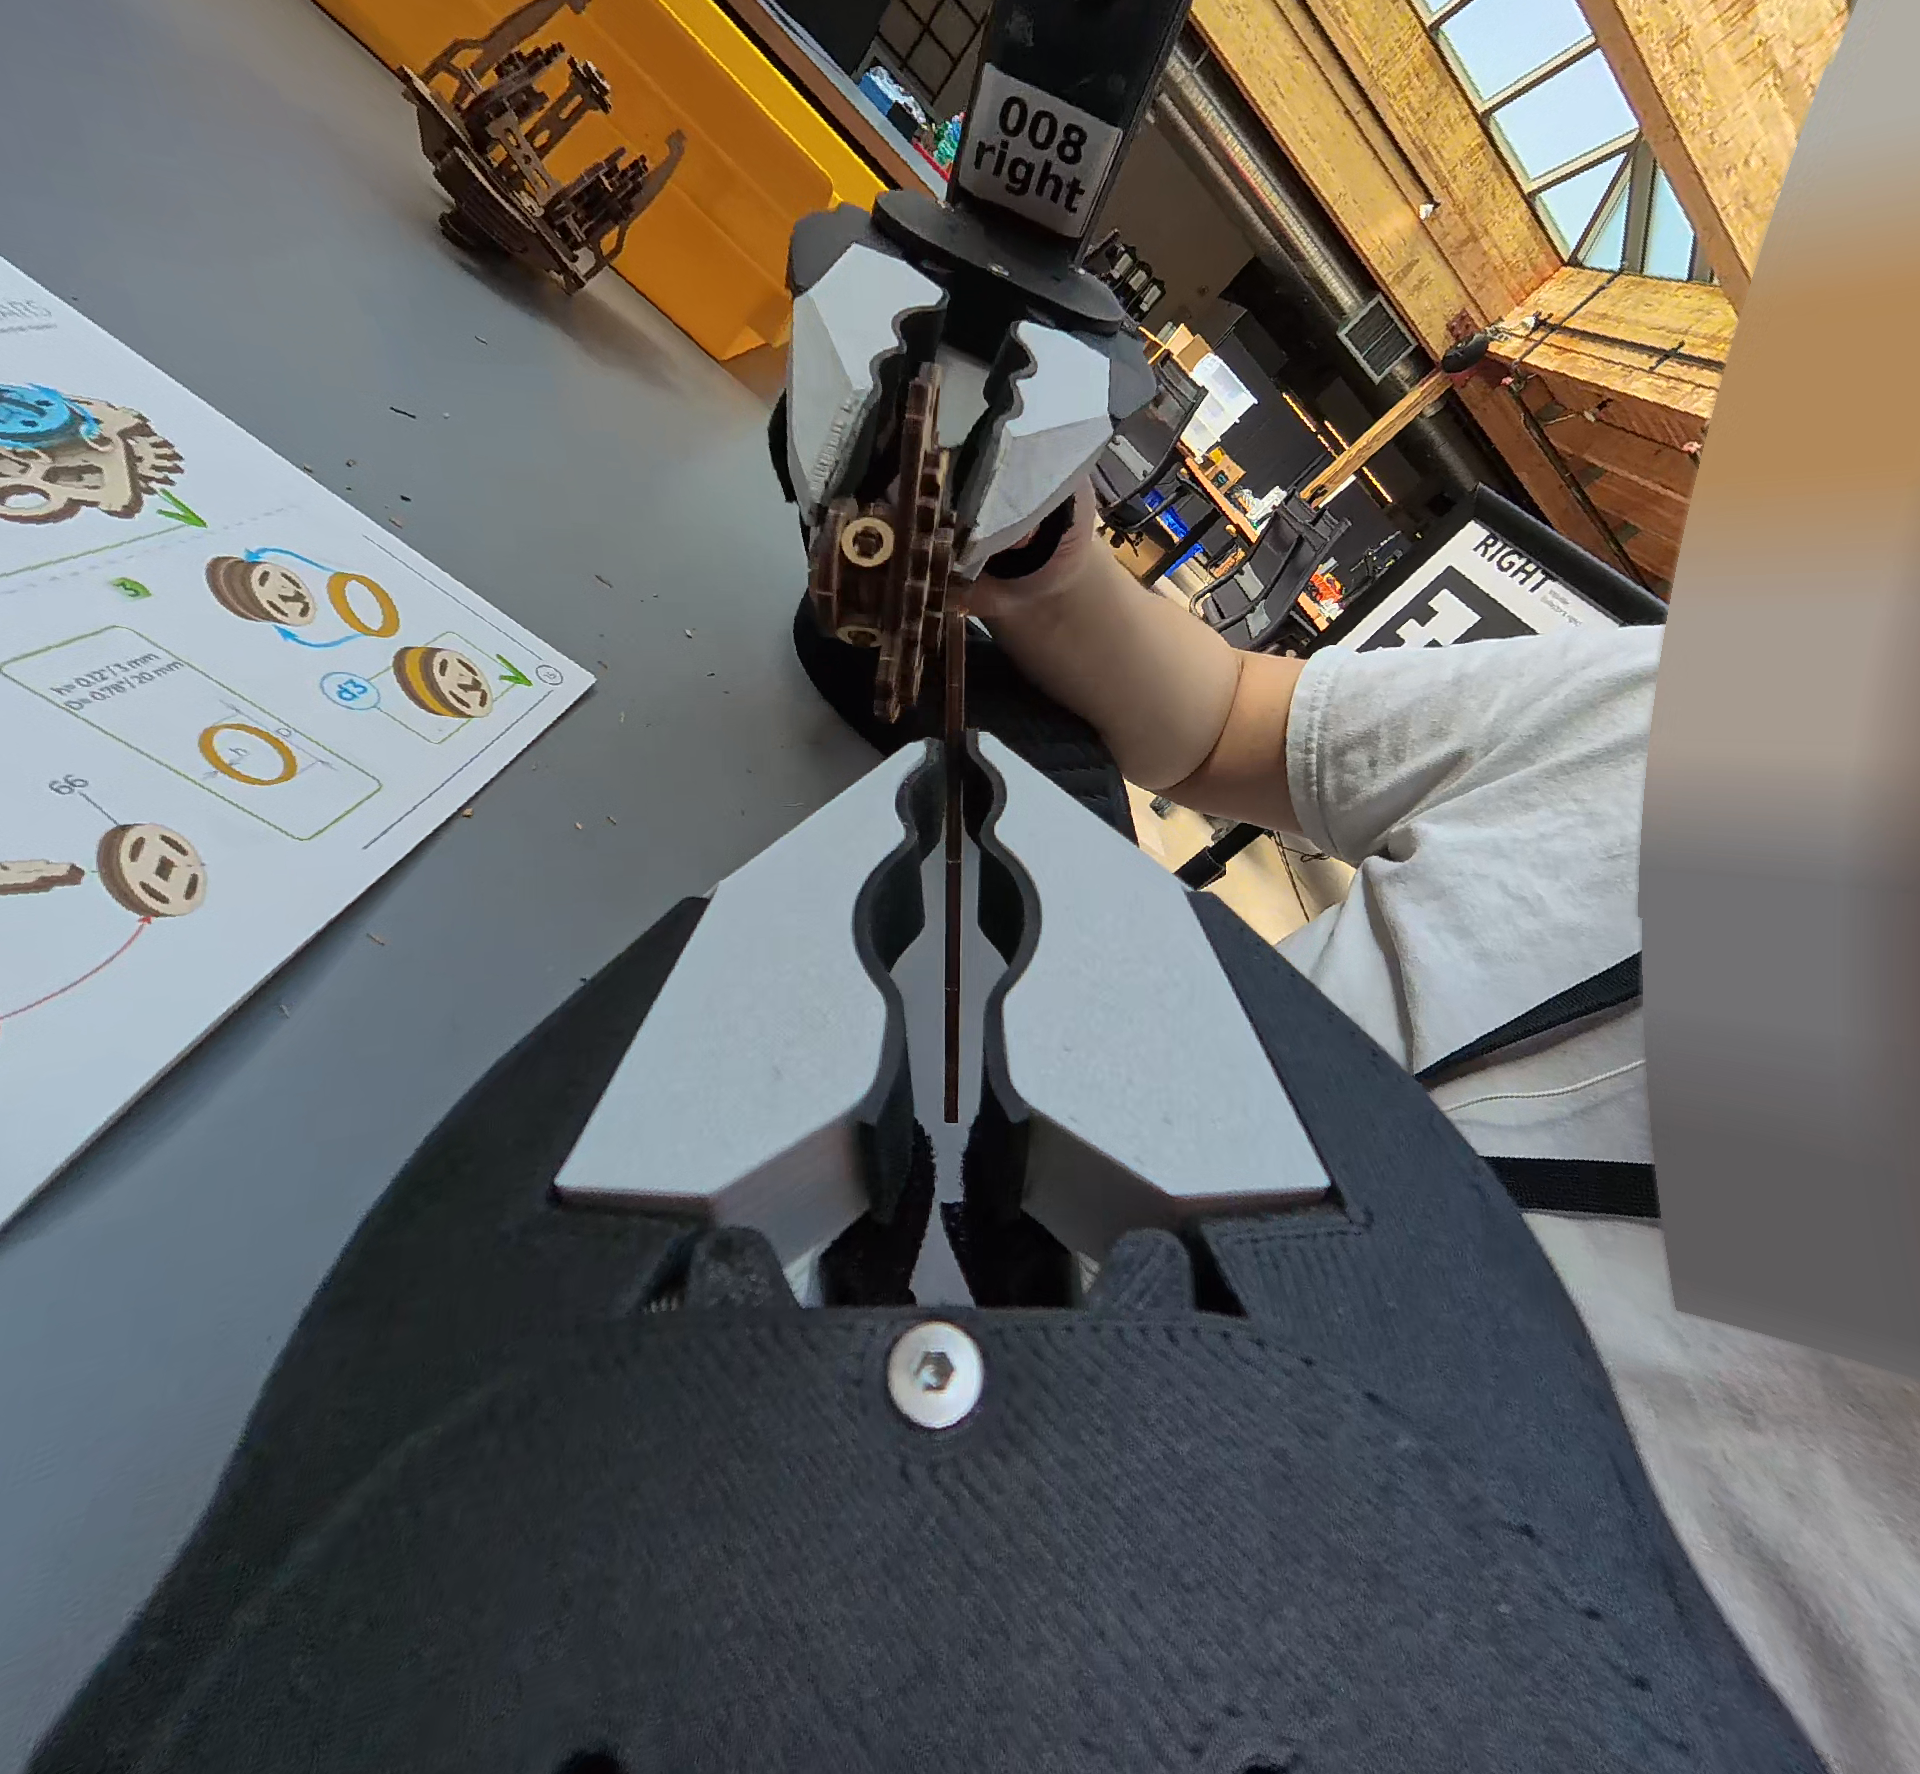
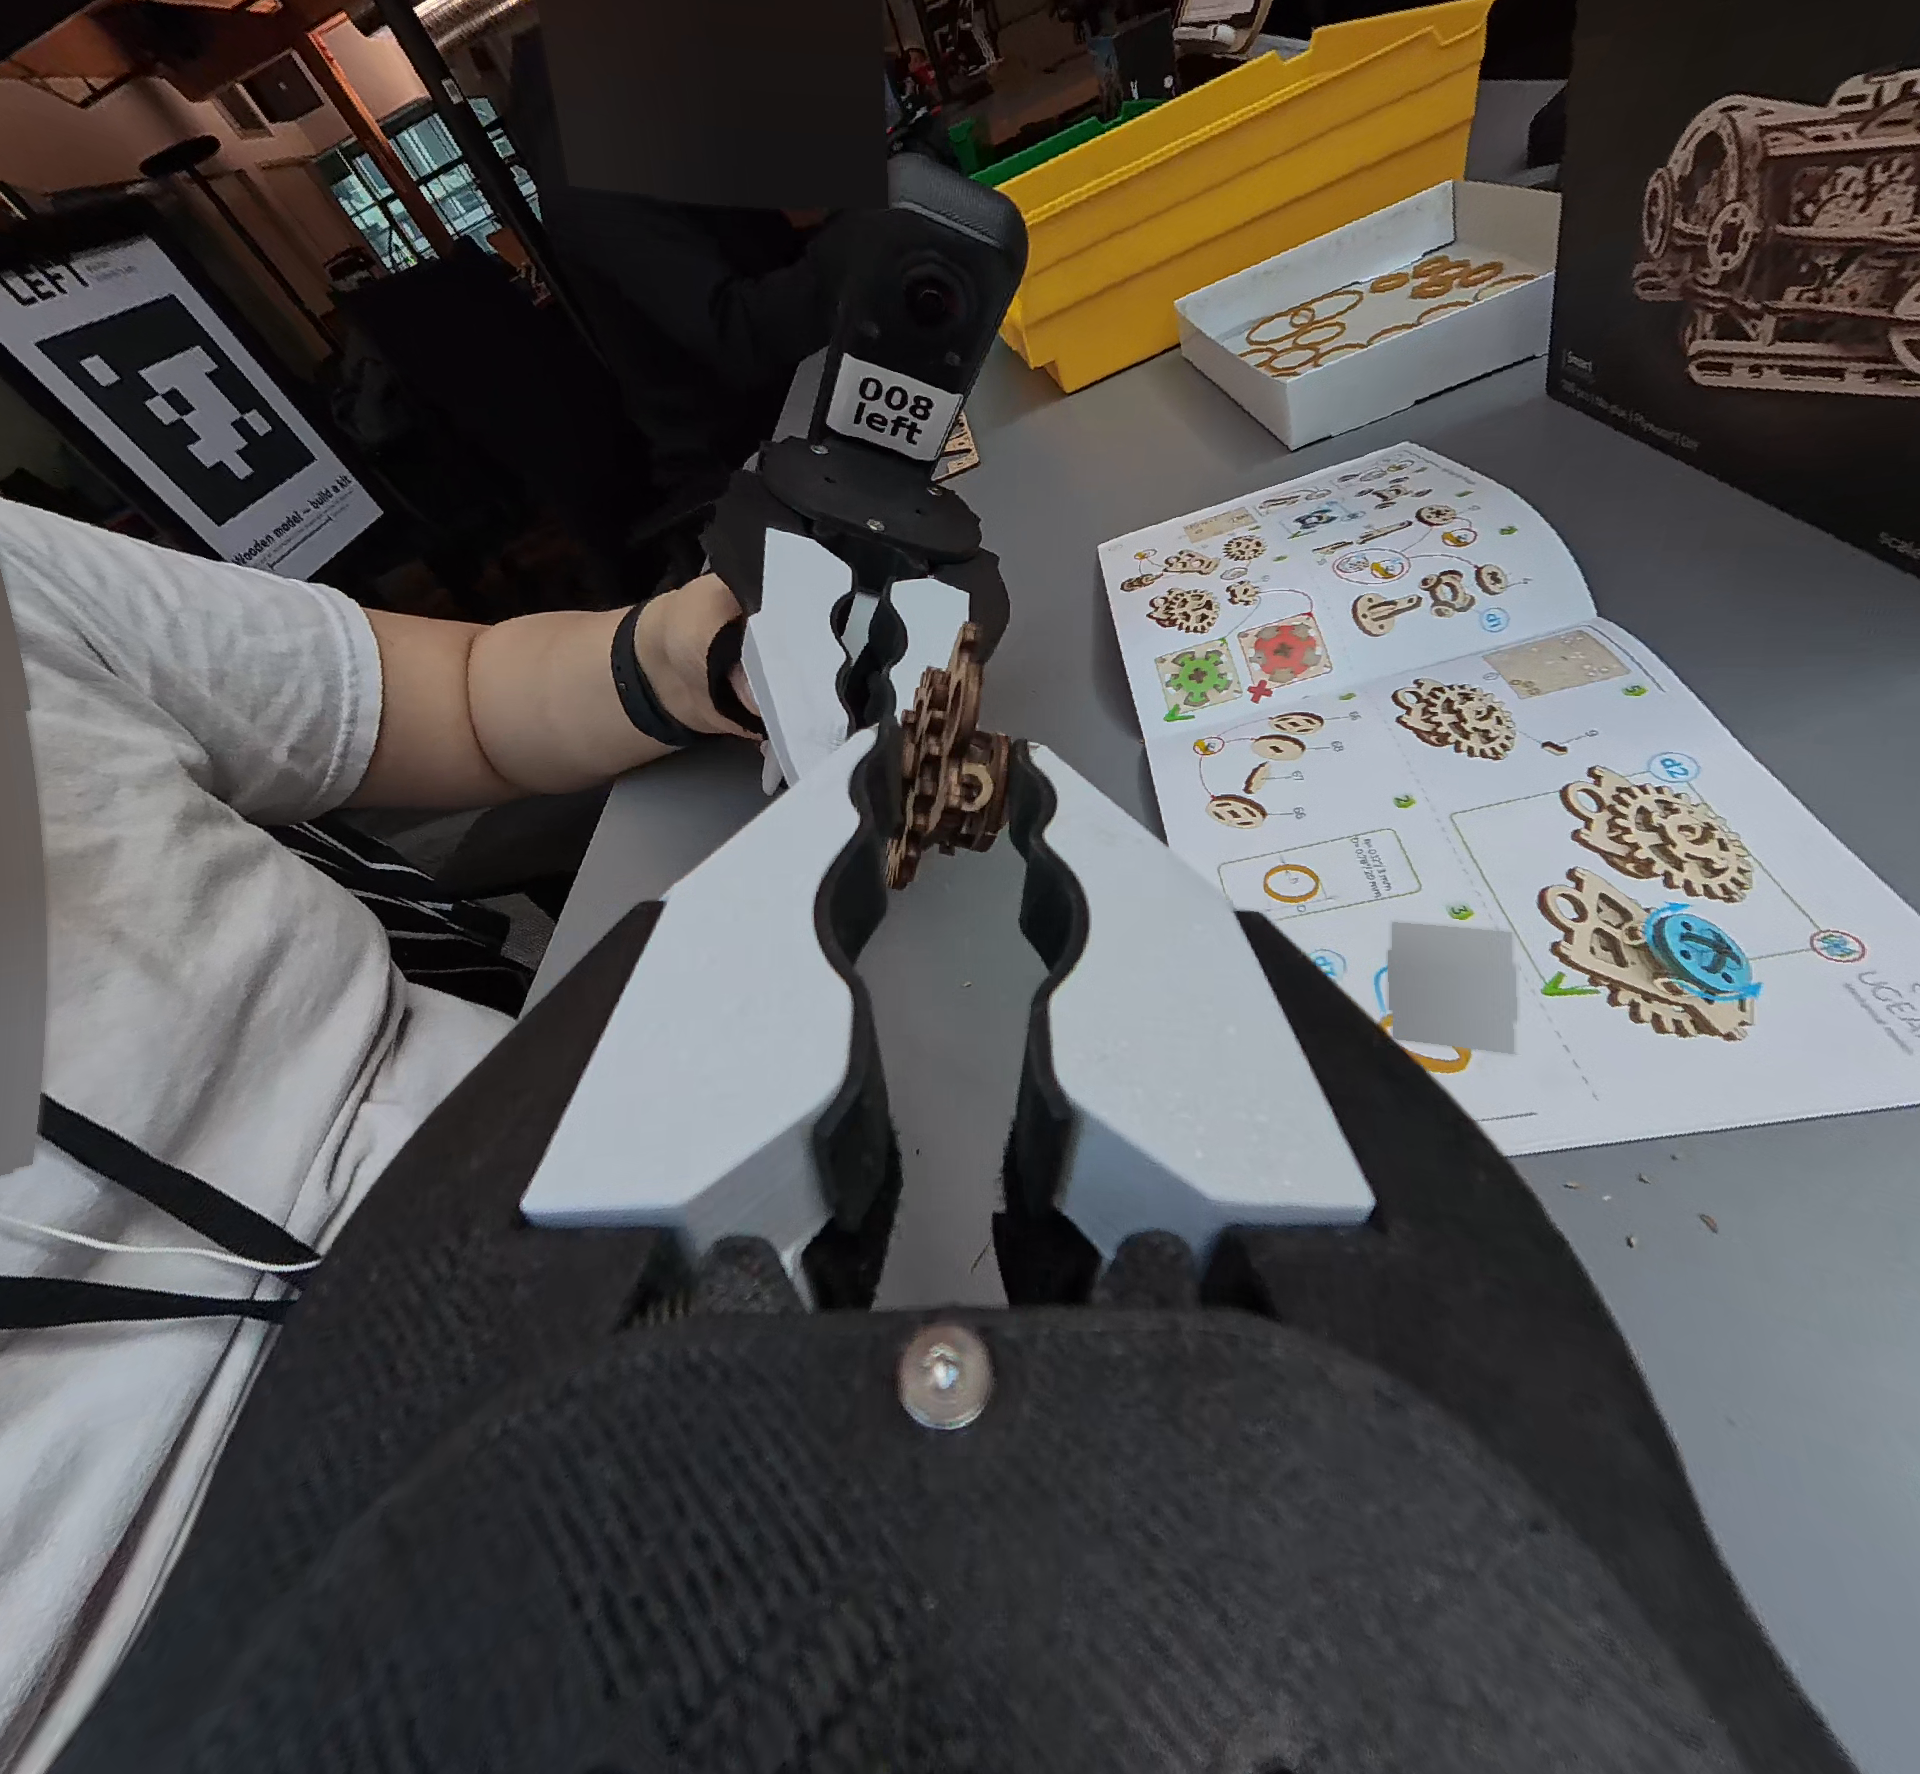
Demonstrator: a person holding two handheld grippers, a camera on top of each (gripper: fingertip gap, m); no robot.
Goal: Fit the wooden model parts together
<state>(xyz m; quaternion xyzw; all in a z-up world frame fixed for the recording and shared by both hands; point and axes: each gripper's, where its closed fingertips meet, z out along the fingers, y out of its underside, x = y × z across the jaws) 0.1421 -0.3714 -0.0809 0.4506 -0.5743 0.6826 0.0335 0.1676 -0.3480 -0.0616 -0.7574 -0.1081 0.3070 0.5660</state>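
Plywood, laser-cut and dark at the edges, makes up both parts in hand. A thin flat plate (image 1: 952, 893) is pinched edge-on between the nearly closed fingers of the left gripper (image 1: 952, 768), its far end reaching the geared assembly (image 1: 894, 571). That assembly, a stack of gears with a round hub, is clamped at the tips of the right gripper (image 2: 951, 789), whose fingers are closed to a narrow gap around it. Both parts are held above the near edge of the grey table (image 1: 312, 218), touching or nearly so; whether the plate is already seated cannot be told.

The step in hand is judged to be the mating of plate and gears. A straight push along the plate's length is called for next, with the assembly held steady. The instruction sheet (image 2: 1558, 789) lies to the right in the right wrist view.
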